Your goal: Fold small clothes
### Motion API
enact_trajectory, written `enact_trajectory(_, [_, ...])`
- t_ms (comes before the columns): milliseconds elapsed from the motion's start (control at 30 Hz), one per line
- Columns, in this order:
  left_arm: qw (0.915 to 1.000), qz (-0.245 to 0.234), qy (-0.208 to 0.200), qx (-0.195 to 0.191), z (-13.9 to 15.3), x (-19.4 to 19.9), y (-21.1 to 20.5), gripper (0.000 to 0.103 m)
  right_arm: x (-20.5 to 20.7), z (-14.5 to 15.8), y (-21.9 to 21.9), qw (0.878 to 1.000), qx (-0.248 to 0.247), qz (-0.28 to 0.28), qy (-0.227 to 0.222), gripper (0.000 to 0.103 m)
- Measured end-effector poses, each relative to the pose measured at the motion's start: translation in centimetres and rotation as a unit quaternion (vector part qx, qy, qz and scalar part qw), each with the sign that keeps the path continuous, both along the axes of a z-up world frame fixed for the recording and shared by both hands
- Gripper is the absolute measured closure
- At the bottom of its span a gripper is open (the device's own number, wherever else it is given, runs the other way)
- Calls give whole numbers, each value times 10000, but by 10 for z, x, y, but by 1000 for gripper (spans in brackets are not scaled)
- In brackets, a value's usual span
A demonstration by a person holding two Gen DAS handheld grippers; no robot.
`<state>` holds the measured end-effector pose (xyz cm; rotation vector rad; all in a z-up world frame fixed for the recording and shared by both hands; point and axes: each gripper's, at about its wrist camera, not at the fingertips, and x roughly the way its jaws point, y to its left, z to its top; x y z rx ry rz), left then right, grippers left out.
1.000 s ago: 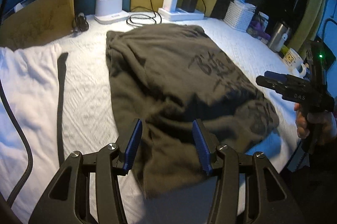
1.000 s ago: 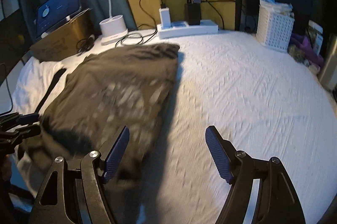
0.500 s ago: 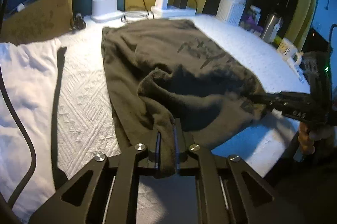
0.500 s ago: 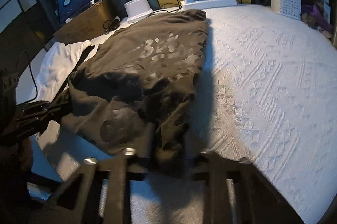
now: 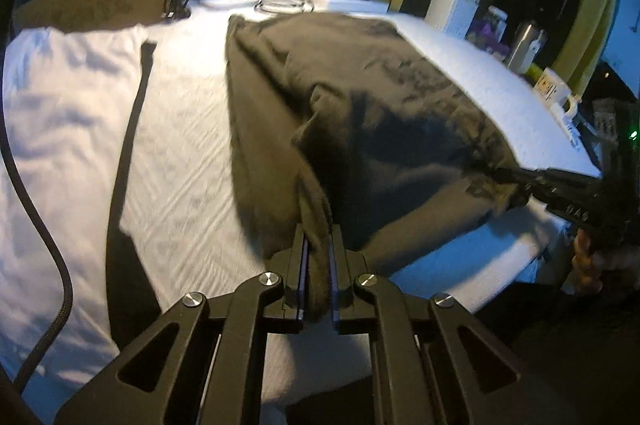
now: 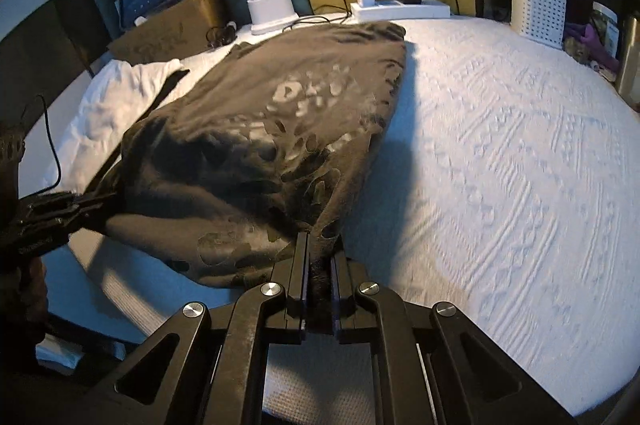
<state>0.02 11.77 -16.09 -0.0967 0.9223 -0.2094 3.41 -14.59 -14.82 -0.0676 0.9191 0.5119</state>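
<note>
Both your claws are closed on the near hem of the dark shirt: left claw, right claw. The shirt lies on the white bed. The grip is thin; a fast lift could let the hem slip out.

White bed bears dark shirt, seemingly lamp.

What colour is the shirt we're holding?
Dark olive-brown cotton shirt with a pale, worn print; clearest in the right wrist view.
</note>
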Motion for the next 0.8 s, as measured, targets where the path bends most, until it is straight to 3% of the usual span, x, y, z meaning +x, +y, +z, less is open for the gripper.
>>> enact_trajectory(167, [9998, 75, 108, -128, 2, -5, 10, 91, -5, -1, 1, 9998, -162, -26, -64, 95])
enact_trajectory(367, [9997, 105, -180, 90, 26, -11, 9, 90, -12, 0, -3, 9991, -403, -64, -153, 78])
enact_trajectory(433, [9994, 140, -268, 145, 33, -9, 9, 80, -14, 3, -8, 9983, -520, -139, -212, 61])
enact_trajectory(500, [9988, 192, -419, 174, 40, -5, 9, 43, -15, 7, -15, 9976, -589, -226, -285, 56])
enact_trajectory(800, [9984, 31, -567, 25, 49, 52, -9, 40, 2, 26, -34, 9969, -502, -389, -454, 56])
